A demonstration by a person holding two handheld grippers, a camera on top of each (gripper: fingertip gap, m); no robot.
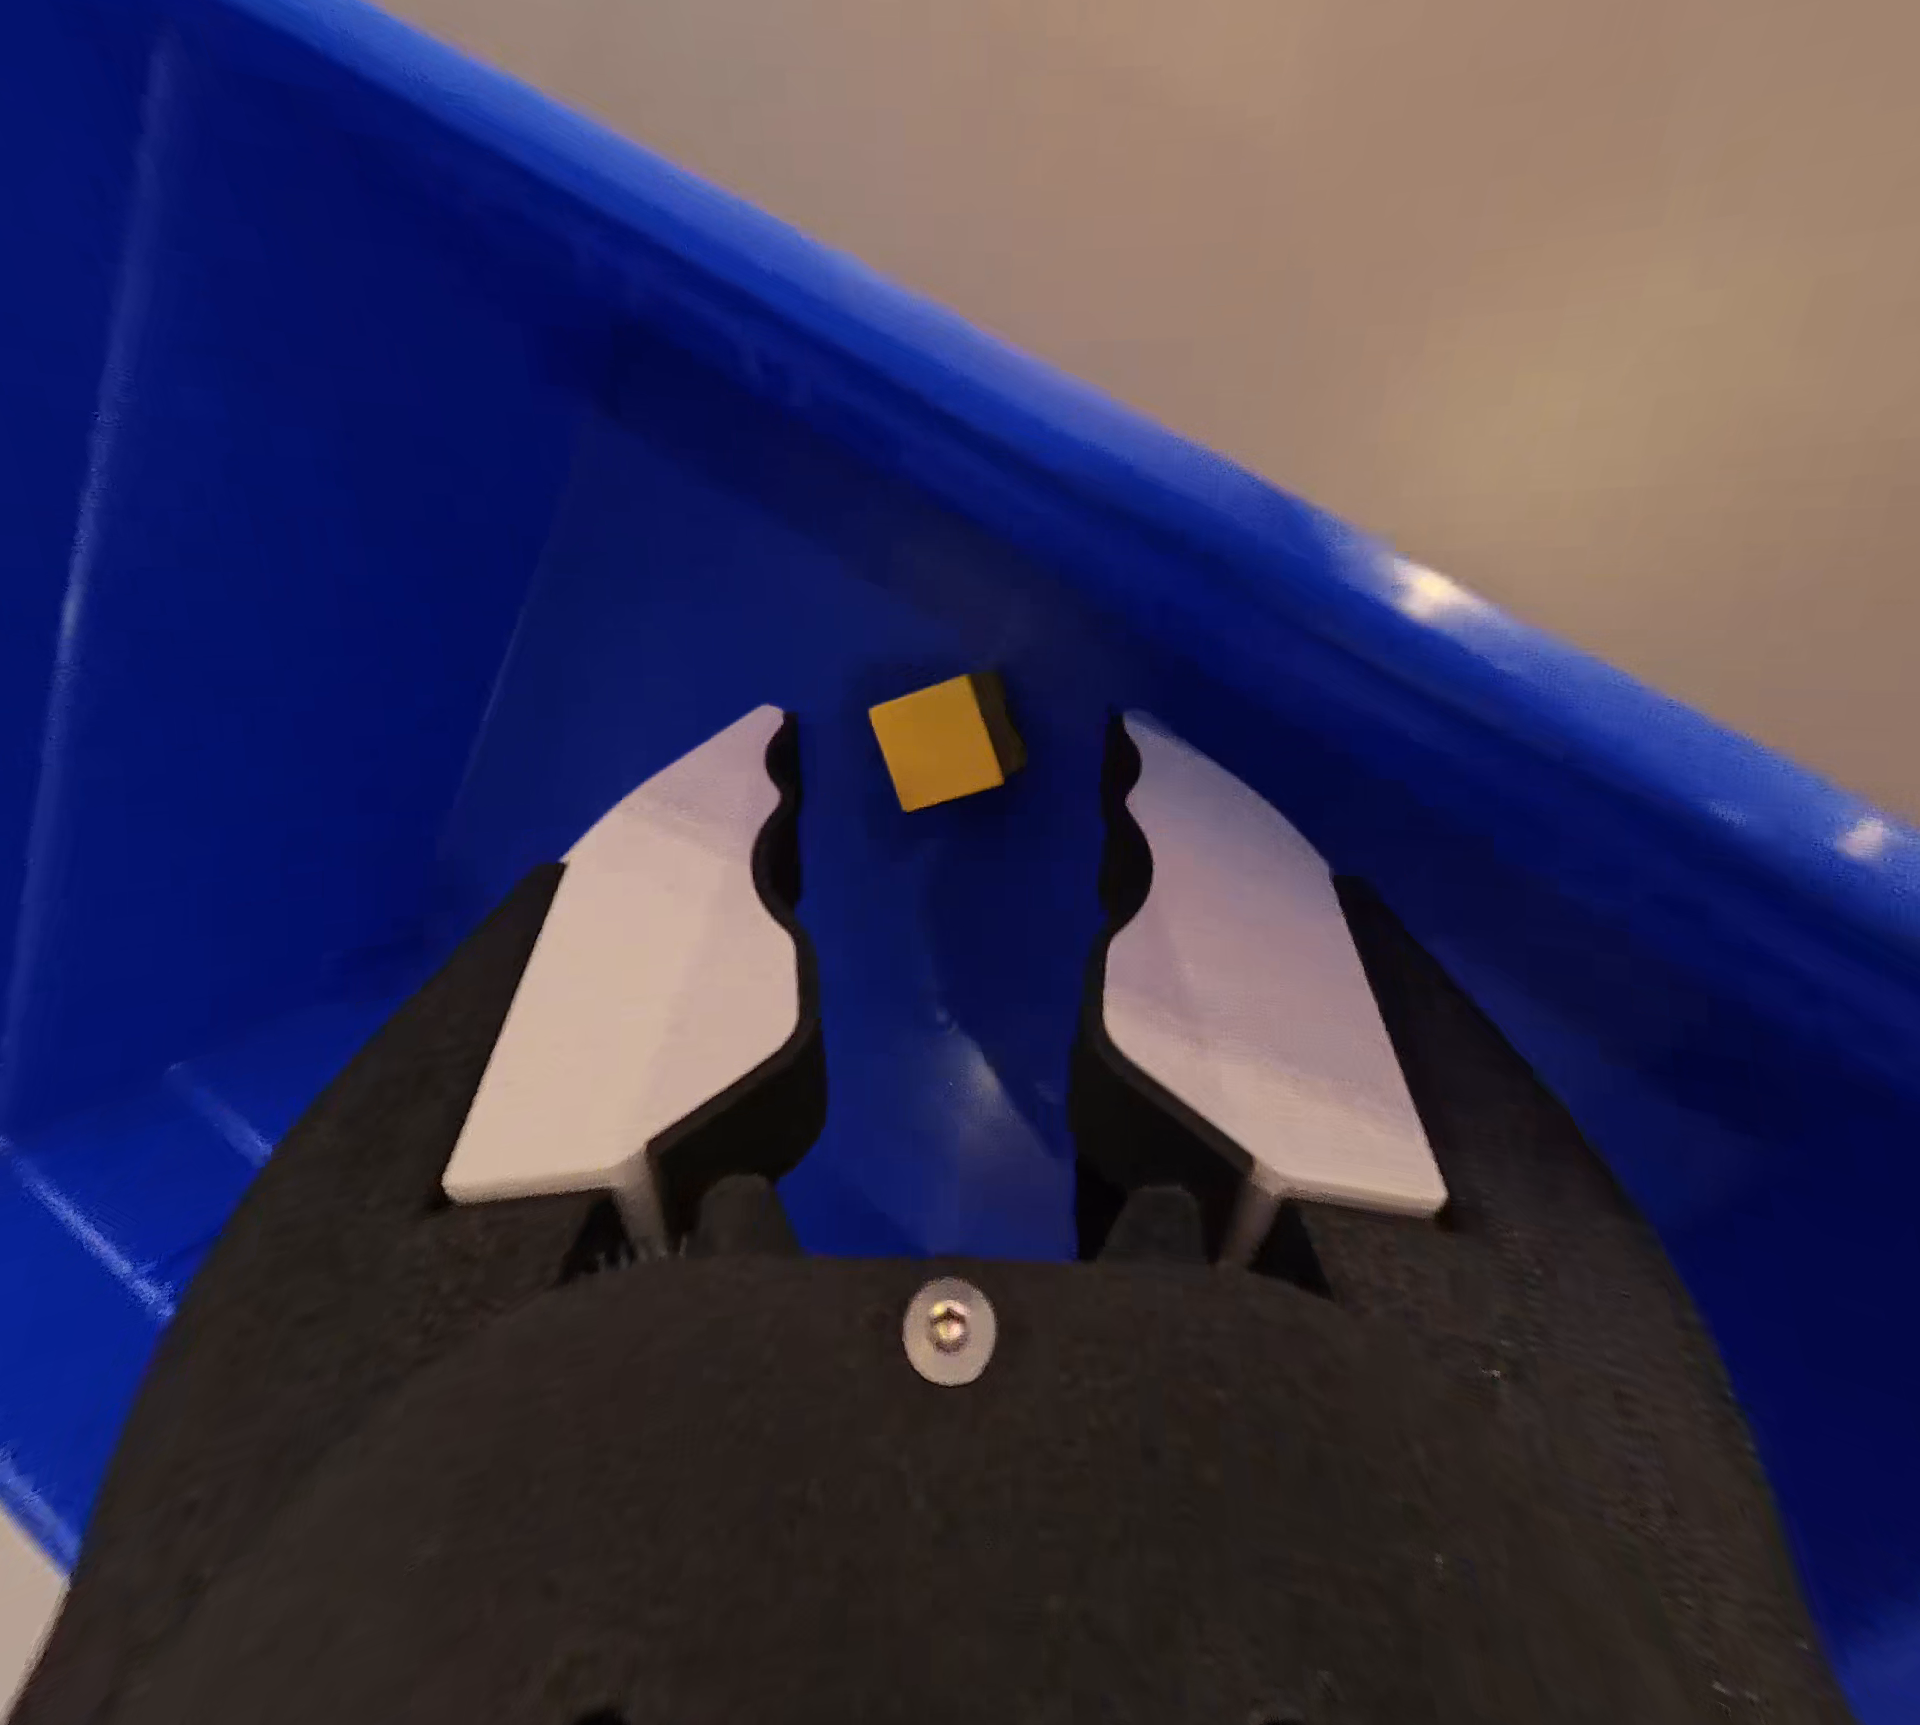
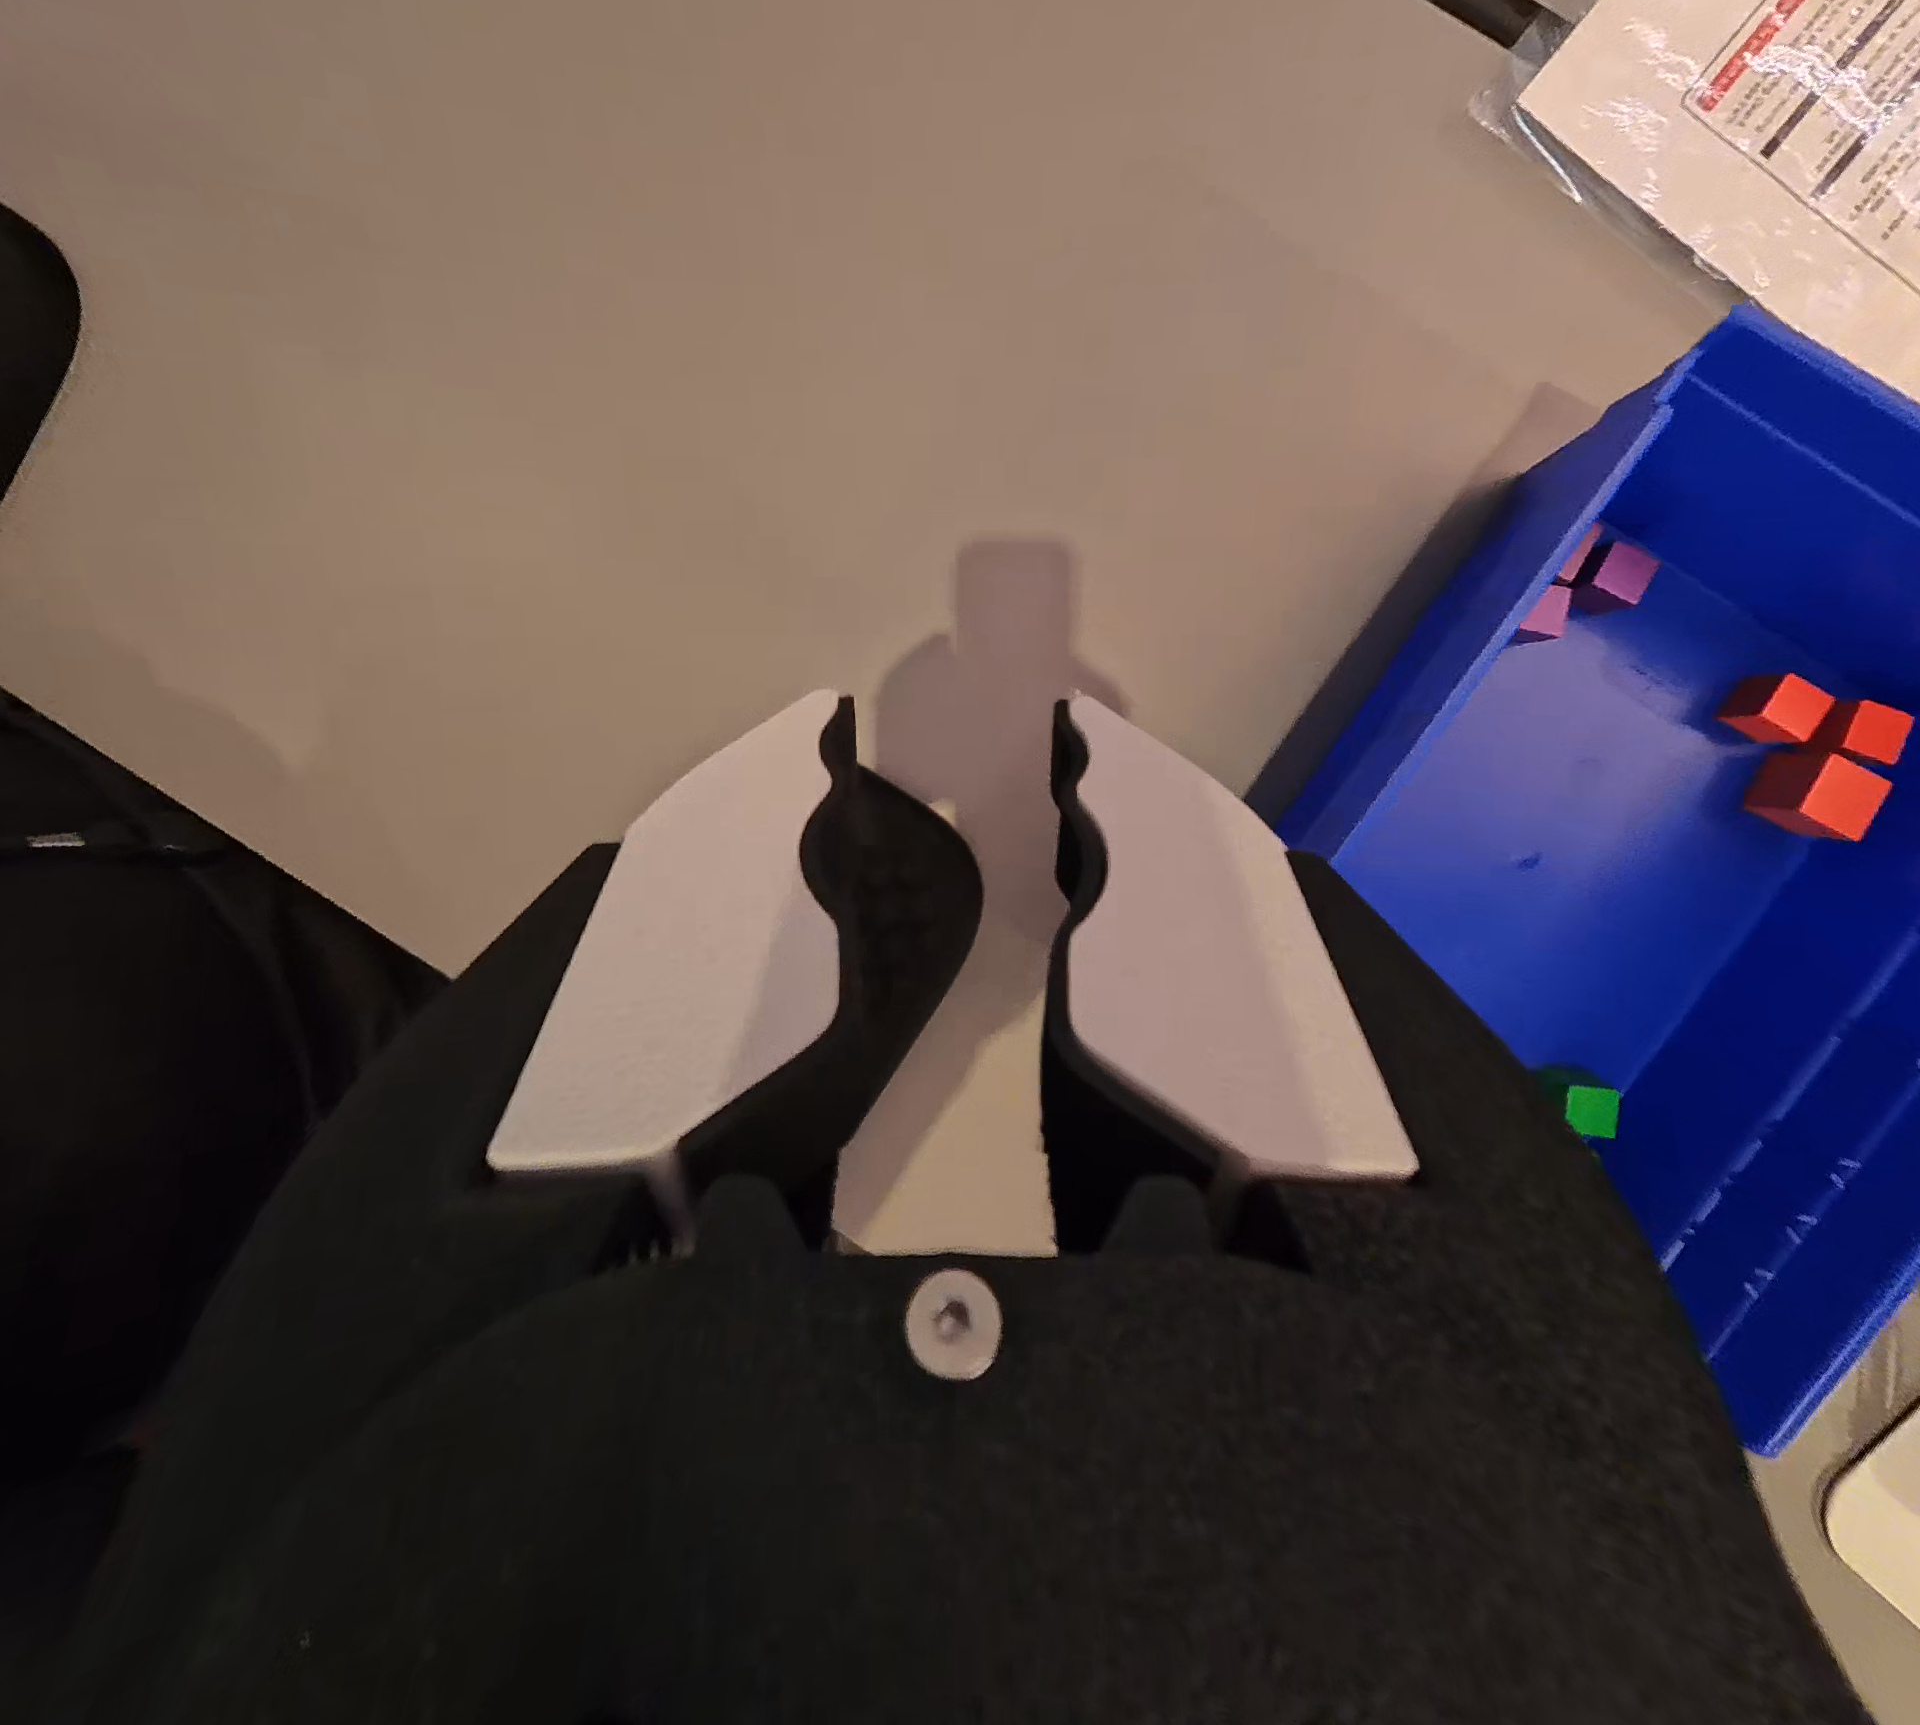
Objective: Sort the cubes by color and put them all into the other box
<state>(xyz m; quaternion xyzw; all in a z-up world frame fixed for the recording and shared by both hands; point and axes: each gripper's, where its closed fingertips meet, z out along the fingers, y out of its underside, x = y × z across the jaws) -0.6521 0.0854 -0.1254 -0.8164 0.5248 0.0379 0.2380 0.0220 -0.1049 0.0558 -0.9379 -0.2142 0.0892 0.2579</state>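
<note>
In the left wrist view, the left gripper (image 1: 951,740) hung inside a blue bin (image 1: 416,532), its fingers apart and empty. A yellow cube (image 1: 940,756) lay on the bin floor at the middle of the frame, just beyond the fingertips and between their lines, turned at an angle to them and close under the far wall. No finger touched it.

In the right wrist view, the right gripper (image 2: 956,740) hovered over the bare table (image 2: 520,221) at frame centre, its fingers also apart with nothing between them. At the right edge sat a second blue bin (image 2: 1455,896) holding purple cubes (image 2: 1590,584) in its upper corner, red cubes (image 2: 1829,750) bunched lower and to the right, and one green cube (image 2: 1590,1111) near its lower wall. A plastic-wrapped printed sheet (image 2: 1714,65) lay at the upper right.

The yellow cube looked small, light and rigid, probably painted wood or plastic, so a gentle squeeze should carry it without damage. Its smooth flat faces could slip or pivot if caught on the corners. The safest hold seemed to be two opposite flat sides, low on the pads, which would call for twisting the gripper to match the cube's skew. The nearby wall left little room behind it.
</note>
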